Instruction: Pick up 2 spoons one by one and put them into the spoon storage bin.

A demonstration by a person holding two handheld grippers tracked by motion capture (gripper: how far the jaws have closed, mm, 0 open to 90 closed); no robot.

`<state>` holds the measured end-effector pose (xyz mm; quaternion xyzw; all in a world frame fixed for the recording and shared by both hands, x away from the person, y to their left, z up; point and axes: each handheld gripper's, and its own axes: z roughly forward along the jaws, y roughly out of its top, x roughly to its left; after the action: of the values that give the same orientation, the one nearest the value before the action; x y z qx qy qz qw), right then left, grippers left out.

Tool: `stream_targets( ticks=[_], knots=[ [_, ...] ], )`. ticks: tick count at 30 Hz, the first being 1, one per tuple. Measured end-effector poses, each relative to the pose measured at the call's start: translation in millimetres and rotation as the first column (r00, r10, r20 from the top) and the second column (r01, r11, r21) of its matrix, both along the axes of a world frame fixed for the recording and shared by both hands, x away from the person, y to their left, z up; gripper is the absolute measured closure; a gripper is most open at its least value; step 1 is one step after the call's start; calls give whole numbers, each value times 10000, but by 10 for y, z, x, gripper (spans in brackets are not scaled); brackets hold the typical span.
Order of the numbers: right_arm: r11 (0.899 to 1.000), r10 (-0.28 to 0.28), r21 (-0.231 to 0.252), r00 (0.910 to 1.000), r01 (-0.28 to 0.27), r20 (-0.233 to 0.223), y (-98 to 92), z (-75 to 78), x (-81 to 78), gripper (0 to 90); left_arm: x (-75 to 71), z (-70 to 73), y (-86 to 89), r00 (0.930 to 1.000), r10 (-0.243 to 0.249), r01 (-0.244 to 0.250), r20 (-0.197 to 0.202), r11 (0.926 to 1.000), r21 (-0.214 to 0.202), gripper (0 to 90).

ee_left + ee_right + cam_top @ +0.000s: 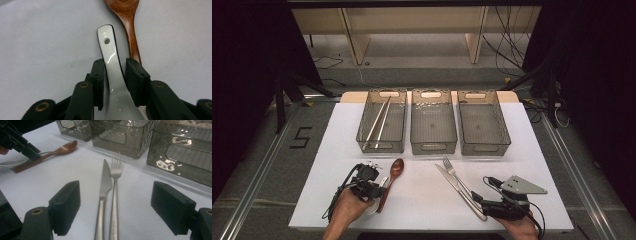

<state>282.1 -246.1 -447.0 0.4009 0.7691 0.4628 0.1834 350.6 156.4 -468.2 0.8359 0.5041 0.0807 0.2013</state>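
The white spoon [110, 62] lies on the table [422, 200] in the lower left of the high view, just beside the wooden spoon [391, 182], and the left gripper [114, 72] has its jaws on both sides of the white handle, pinching it. In the lower right of the high view, the right gripper [116, 207] is spread wide, with the knife [103, 192] and the fork [115, 192] lying side by side between its jaws, not gripped. Three grey bins [433, 145] stand in a row in the upper middle, and the left one holds chopsticks [379, 122].

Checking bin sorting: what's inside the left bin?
The left bin holds a pair of chopsticks lying lengthwise, tips toward its near end. The tinted near wall obscures the floor just behind it, so nothing more can be told there.
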Motion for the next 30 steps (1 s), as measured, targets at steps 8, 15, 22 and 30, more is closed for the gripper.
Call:
stream_targets(
  ticks=[8,15,22,30],
  knots=[
    [10000,6,7,10000,-6,17,6,3,-3,245,9,2,4,10000,-44,44,21,9999,157,738],
    [10000,-8,-4,10000,8,17,5,3,-2,245,21,3,43,10000,-73,72,-43,9999,-143,742],
    [10000,-3,0,10000,3,28,4,3,-1,245,17,16,54,9998,-181,181,23,9997,-148,745],
    [10000,-36,29,10000,36,45,2,3,-1,245,28,35,139,9999,-140,146,85,9973,-714,746]
  ],
)
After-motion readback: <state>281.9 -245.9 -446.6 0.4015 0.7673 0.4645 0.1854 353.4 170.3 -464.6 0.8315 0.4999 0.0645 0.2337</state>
